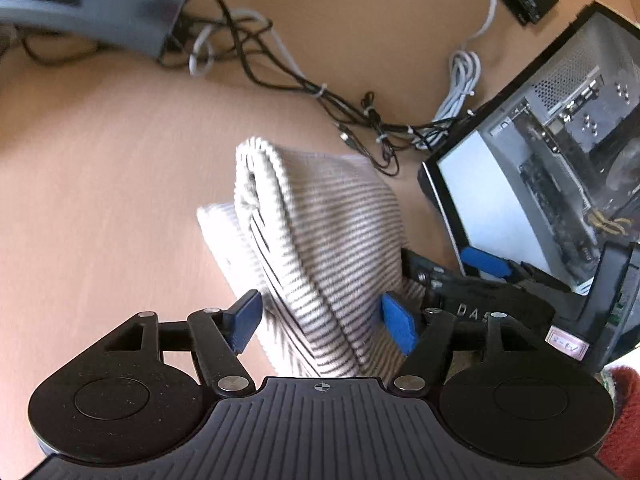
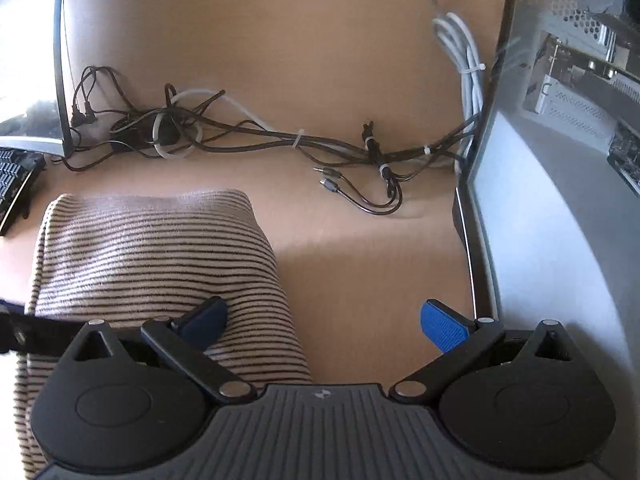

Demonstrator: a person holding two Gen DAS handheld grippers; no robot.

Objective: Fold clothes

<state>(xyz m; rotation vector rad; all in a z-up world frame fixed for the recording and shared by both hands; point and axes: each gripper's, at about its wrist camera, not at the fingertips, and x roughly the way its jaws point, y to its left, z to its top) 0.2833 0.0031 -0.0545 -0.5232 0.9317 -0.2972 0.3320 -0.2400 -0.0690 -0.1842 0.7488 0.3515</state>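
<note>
Striped knit garment (image 2: 152,264) lies on the desk (image 2: 360,280) already doubled over on itself, with a thick rolled fold (image 1: 260,168) at its far end. We see our left gripper (image 1: 322,322) with its jaws apart, straddling the near part of the cloth without pinching it. Our right gripper (image 2: 324,320) also has its jaws apart, one blue pad over the stripes, the other over bare desk. The risks we judge: a shallow bite could catch only the top layer and pull the fold open. The loose cables (image 2: 280,140) lie just beyond the cloth and could snag. The open computer case (image 2: 560,160) stands close on the right, leaving little room to swing.
</note>
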